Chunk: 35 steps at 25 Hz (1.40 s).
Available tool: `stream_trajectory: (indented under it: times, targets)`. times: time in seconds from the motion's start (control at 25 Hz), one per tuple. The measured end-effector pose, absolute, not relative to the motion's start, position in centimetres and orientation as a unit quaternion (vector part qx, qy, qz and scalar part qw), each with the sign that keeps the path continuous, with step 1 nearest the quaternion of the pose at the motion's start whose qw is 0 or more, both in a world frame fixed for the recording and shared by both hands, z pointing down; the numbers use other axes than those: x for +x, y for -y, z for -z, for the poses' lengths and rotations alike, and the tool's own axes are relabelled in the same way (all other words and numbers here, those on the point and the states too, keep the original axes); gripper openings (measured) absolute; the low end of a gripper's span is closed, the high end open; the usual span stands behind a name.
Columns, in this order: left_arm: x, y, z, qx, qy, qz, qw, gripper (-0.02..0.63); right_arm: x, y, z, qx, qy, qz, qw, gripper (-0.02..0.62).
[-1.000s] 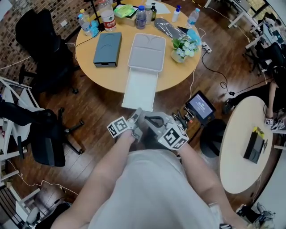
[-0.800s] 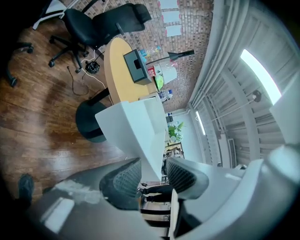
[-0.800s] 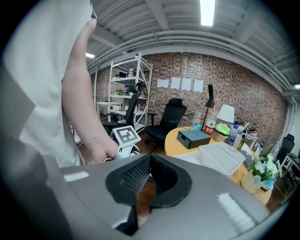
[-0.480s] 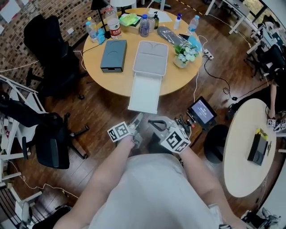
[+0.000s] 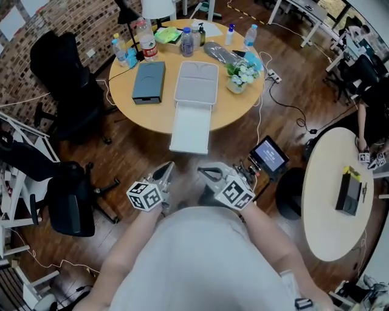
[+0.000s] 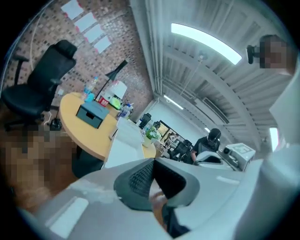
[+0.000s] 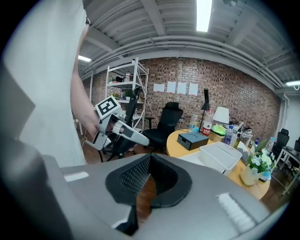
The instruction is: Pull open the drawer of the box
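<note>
The white box [image 5: 196, 81] lies on the round wooden table [image 5: 240, 106], and its drawer [image 5: 191, 126] is drawn out past the table's near edge. Both grippers hang over the floor below the drawer, clear of it. My left gripper [image 5: 168, 166] has just been closing and is now shut, with nothing between its pads [image 6: 153, 160]. The right gripper [image 5: 201, 172] is beside it, its tips also together and empty [image 7: 150, 157]. In the right gripper view the box [image 7: 220, 157] is ahead to the right, and the left gripper [image 7: 143, 139] shows at the left.
A dark grey box [image 5: 148, 81], several bottles [image 5: 188, 41], a lamp [image 5: 157, 8] and a flower pot [image 5: 238, 76] share the table. Black office chairs [image 5: 68, 91] stand at the left. A small screen on a stand [image 5: 270, 155] and a second round table [image 5: 328, 194] are at the right.
The left gripper has drawn back from the drawer's front, moved left and up, rolled, and closed its jaws. The right gripper has barely shifted.
</note>
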<state>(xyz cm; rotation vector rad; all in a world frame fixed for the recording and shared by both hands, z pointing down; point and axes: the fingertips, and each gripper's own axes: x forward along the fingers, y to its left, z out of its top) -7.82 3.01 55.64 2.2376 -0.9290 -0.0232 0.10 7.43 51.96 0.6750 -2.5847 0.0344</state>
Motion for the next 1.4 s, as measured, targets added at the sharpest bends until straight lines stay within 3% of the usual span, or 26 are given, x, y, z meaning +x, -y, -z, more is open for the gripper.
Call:
stream_trajectory:
  times: [0.2,0.4,1.0,1.4]
  targets:
    - [-8.7,-5.2,-53.0,0.902,0.347,-0.050,0.252,0.005,-0.3,-8.7,-50.8,0.259,0.942,-0.031,0.210,0.003]
    - [-7.7,-7.4,-51.5,0.922,0.313,-0.067,0.219,0.005,-1.0,-10.1,-49.7,0.267,0.944,-0.056,0.186,0.003]
    - [-5.3,-10.8,-52.4,0.939,0.244,-0.101,0.222,0.005,-1.1,-13.7,-50.5,0.316,0.932,-0.087,0.155,0.003]
    - [-7.8,-11.3,-53.1,0.933,0.255,-0.098,0.236,0.005,-2.6,-14.1,-50.7,0.326,0.928,-0.082,0.162,0.003]
